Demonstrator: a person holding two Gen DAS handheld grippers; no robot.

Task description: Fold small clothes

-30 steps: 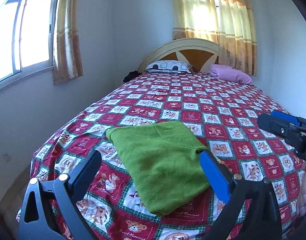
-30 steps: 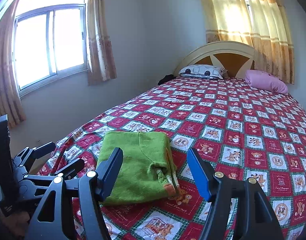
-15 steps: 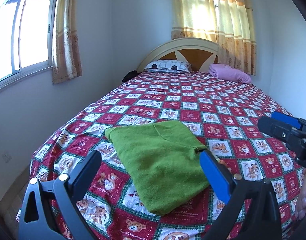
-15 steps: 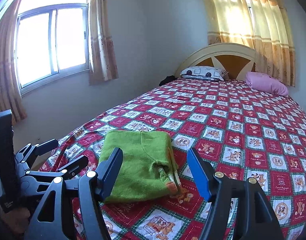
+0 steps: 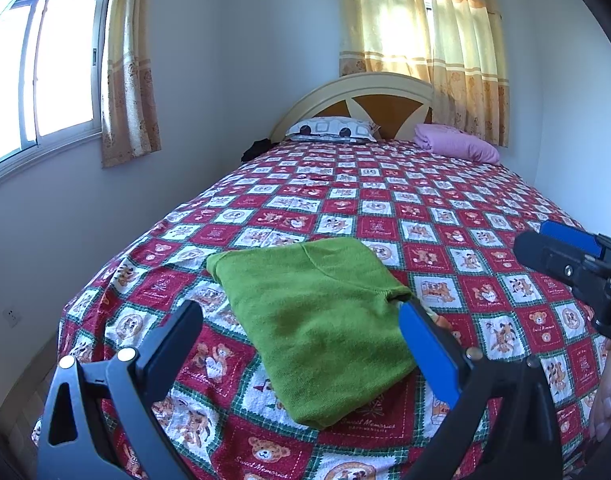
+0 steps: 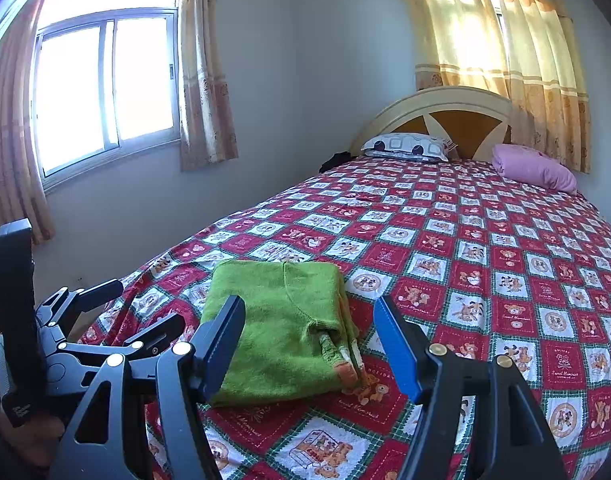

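A small green knitted garment (image 5: 317,320) lies folded into a rectangle on the red patterned bedspread (image 5: 405,208) near the foot of the bed; it also shows in the right wrist view (image 6: 281,328), with orange and white trim at its right edge. My left gripper (image 5: 301,316) is open and empty, held above and short of the garment. My right gripper (image 6: 309,312) is open and empty, also above the garment's near end. Each gripper shows in the other's view, the right one at the right edge (image 5: 561,256) and the left one at the left (image 6: 117,308).
A patterned pillow (image 5: 331,129) and a pink pillow (image 5: 455,142) lie by the headboard (image 5: 369,96). A dark item (image 5: 255,148) sits at the bed's far left corner. A wall with a window (image 6: 101,92) runs along the bed's left side.
Both grippers have pulled back and risen slightly, so the garment sits a little lower in view. The garment has not moved. Both grippers stay open.
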